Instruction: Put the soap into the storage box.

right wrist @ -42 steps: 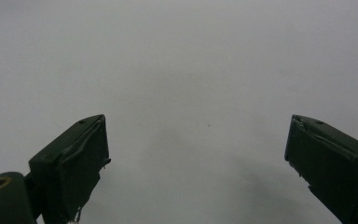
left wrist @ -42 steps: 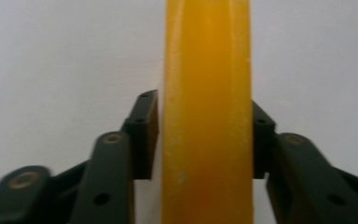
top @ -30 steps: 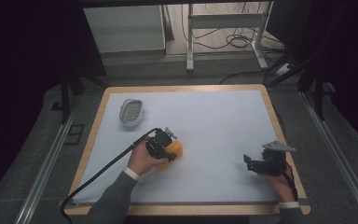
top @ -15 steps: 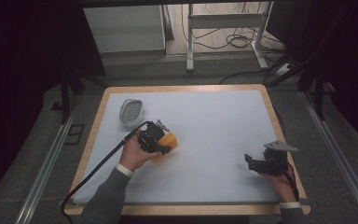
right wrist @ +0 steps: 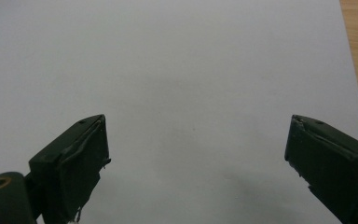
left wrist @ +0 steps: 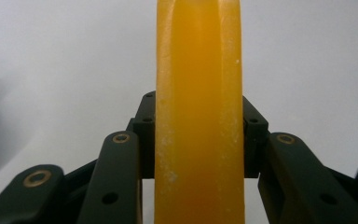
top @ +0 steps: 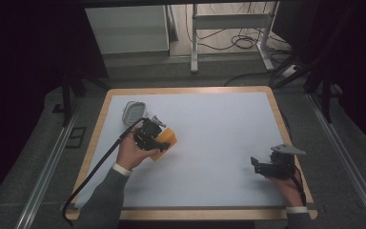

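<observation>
At about 4 o'clock on the bench [top: 219,143], nearest the person, the right gripper [top: 267,167] hovers with its jaws wide apart, empty. Farther off, the left gripper [top: 152,138] clamps the orange block [top: 167,140] and has carried it toward 10 o'clock, closer to the pale grey dish [top: 132,112] — likely its destination.

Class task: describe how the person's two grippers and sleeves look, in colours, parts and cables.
Both grippers are black. The left gripper trails a black cable; its linkage arms show brass-coloured pivot rings. The right gripper carries a grey three-cornered plate on top, with a cable by the wrist. The sleeves are grey, with white cuffs.
</observation>
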`<control>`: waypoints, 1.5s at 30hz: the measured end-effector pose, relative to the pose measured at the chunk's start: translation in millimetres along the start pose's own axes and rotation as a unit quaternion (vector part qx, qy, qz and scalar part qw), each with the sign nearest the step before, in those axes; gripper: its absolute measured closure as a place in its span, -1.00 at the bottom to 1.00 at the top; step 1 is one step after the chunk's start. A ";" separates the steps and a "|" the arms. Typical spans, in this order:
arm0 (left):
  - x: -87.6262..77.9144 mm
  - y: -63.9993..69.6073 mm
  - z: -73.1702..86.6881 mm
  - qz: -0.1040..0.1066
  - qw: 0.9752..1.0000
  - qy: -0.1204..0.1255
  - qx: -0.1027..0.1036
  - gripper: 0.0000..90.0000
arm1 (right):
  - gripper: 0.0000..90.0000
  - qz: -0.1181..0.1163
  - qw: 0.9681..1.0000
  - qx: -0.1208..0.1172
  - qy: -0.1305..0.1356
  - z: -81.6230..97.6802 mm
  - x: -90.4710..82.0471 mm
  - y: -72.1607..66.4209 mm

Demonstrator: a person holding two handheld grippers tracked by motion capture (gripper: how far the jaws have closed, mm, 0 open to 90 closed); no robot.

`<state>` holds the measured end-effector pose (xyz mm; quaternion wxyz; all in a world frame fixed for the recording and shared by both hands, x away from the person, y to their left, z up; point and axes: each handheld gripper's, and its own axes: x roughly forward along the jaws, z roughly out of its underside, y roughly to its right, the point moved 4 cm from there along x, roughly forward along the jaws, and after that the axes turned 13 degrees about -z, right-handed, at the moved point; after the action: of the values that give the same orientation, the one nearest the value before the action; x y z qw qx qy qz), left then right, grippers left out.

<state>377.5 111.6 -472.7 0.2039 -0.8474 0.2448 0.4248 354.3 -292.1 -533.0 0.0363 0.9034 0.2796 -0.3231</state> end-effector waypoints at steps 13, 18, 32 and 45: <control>-10.9 -12.5 -9.2 -0.009 1.000 0.007 -0.003 0.36 | -0.86 0.000 1.000 0.003 0.001 -0.4 -0.6 0.1; -11.0 -18.9 -9.9 -0.011 1.000 0.005 -0.006 0.36 | -0.86 0.001 1.000 0.002 0.001 -0.2 -0.8 0.6; -13.0 -38.1 -11.8 -0.018 1.000 0.003 -0.024 0.36 | -0.86 0.002 1.000 0.003 0.001 -0.1 -0.6 0.7; -17.5 -53.1 -18.2 -0.033 0.999 0.004 -0.031 0.36 | -0.86 0.004 1.000 0.004 -0.001 0.0 -0.4 1.4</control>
<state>410.9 148.1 -440.9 0.1906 -0.8623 0.2044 0.4222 354.8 -293.5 -532.9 0.0344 0.9042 0.2751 -0.3248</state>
